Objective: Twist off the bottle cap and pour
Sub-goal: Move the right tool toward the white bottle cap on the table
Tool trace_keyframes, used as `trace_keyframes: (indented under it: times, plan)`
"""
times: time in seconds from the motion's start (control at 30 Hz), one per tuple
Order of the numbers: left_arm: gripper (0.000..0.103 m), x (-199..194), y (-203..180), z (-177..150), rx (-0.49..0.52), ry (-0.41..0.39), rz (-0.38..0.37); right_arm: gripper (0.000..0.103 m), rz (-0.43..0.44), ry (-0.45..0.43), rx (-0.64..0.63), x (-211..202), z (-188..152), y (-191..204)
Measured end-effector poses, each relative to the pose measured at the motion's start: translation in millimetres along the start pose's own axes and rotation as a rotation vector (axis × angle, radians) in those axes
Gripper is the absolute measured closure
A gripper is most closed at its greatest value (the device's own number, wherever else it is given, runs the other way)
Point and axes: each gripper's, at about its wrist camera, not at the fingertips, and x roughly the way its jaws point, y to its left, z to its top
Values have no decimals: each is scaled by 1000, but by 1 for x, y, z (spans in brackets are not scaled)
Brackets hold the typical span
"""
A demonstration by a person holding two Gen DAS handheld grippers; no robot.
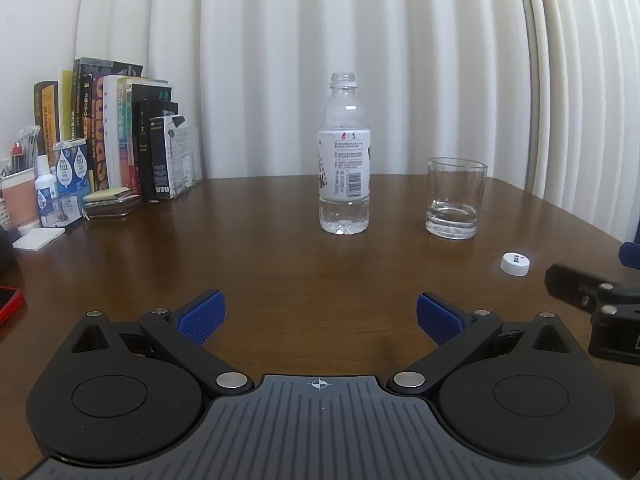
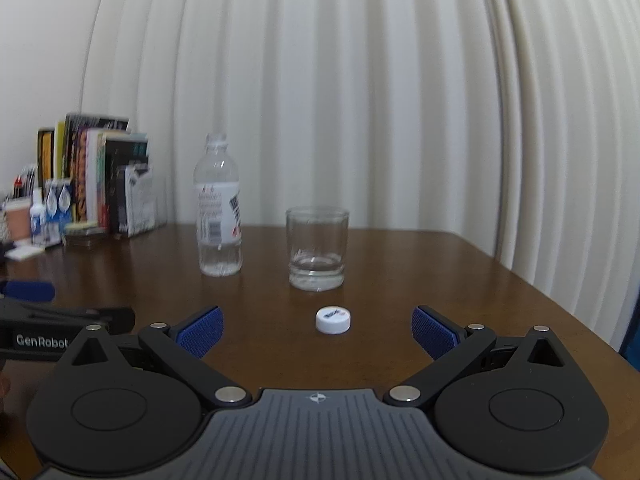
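A clear plastic bottle [image 1: 344,160] [image 2: 218,208] with a white label stands upright and uncapped at the table's middle, with a little water at its bottom. To its right stands a glass tumbler [image 1: 456,198] [image 2: 317,248] holding a shallow layer of water. The white cap [image 1: 515,264] [image 2: 333,320] lies on the wood nearer me, in front of the glass. My left gripper [image 1: 320,316] is open and empty, well short of the bottle. My right gripper [image 2: 317,330] is open too, with the cap lying just ahead between its blue fingertips, untouched.
A row of books [image 1: 120,132] [image 2: 100,176], boxes, a small bottle and a paper cup [image 1: 18,200] fill the back left of the wooden table [image 1: 260,264]. A red phone [image 1: 8,300] lies at the left edge. White curtains hang behind. The table's right edge [image 2: 560,304] is close.
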Motion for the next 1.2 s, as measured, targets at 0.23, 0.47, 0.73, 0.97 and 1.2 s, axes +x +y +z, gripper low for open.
trace_keyframes:
  times: [0.23, 0.47, 0.73, 0.97, 1.2]
  plan:
    - [0, 0, 6, 21, -2, -6, -44, 0, 55, 51, -1, 8, 13, -8]
    - [0, 2, 7, 42, -4, -38, -66, 0, 134, 80, -31, 16, 37, -20]
    - [0, 7, 9, 63, 47, -117, -116, 0, 202, 99, -46, 31, 53, -34]
    - [0, 18, 29, 77, 29, -176, -192, 5, 189, 106, -128, 47, 61, -35]
    - [0, 28, 41, 87, 53, -225, -197, 26, 211, 171, -200, 68, 59, -33]
